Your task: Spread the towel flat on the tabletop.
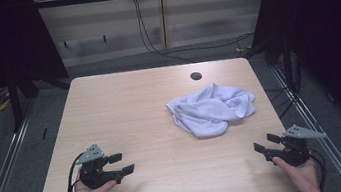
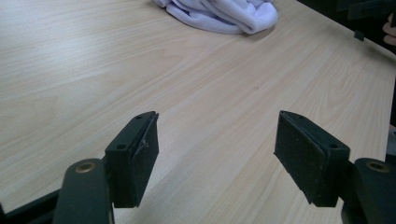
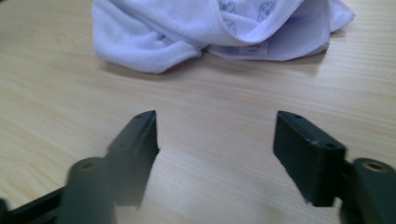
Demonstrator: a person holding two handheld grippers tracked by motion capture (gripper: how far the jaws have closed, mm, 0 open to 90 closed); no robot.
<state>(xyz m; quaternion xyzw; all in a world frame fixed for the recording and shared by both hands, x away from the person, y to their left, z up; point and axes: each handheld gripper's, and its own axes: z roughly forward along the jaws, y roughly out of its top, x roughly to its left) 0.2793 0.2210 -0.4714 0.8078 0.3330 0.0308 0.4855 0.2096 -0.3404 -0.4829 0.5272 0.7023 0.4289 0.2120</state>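
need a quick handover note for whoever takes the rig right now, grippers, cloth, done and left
Left gripper: open, nothing between the jaws, low over the table's near left part.
Right gripper: open, holding nothing, near the right edge, pointing toward the cloth.
White cloth: crumpled in a heap on the right half of the wooden table, in front of the round cable hole. It has a stitched hem and a small label, seen in the right gripper view.
Done: nothing visible; the cloth is untouched.
Left: probably reach in and grasp the cloth; the right gripper is closer.

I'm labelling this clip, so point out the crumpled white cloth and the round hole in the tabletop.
Crumpled white cloth (image 1: 210,108), high view, middle of the bunched folds.
Round dark hole (image 1: 196,76), high view, its centre.
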